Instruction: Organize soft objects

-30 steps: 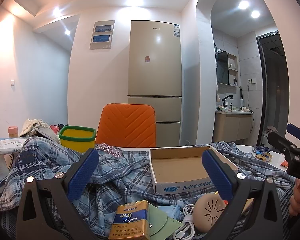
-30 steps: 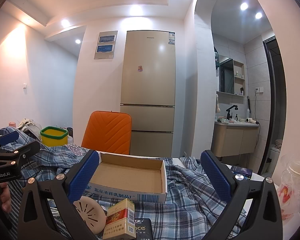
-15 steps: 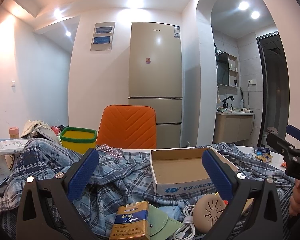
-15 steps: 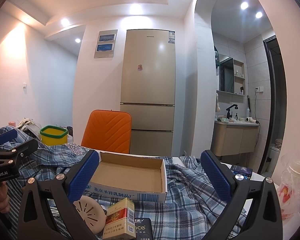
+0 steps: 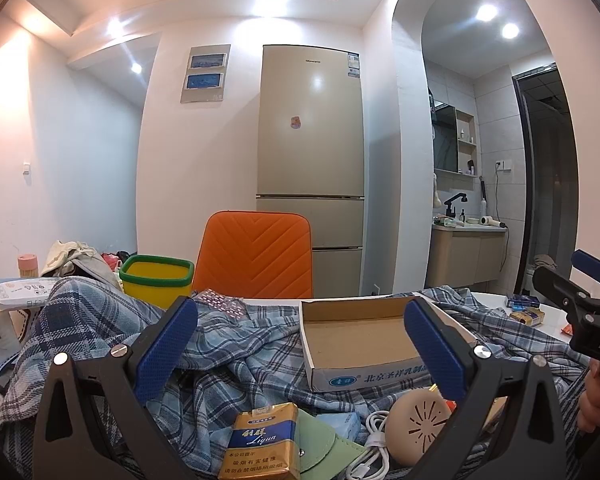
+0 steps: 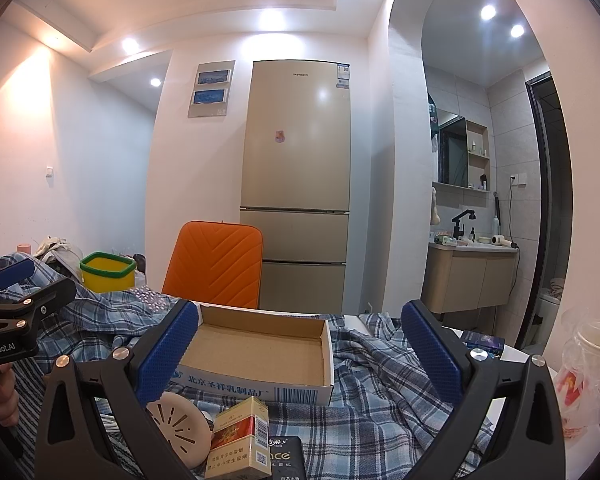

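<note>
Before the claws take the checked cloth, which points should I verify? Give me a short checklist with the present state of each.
1. Left claw open and holding nothing: ok.
2. Right claw open and holding nothing: ok.
3. Blue checked cloth free of things on top: not ok; the open cardboard box and the gold cigarette pack lie on it.
4. Cardboard box has nothing inside: ok.
5. White cable clear of the cloth: not ok.
6. Cloth edges visible: cannot tell.

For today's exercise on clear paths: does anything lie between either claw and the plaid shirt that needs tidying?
Yes. A cardboard box, two cigarette packs, a round beige disc and a white cable lie on the plaid shirt near both open claws, left claw and right claw.
</note>
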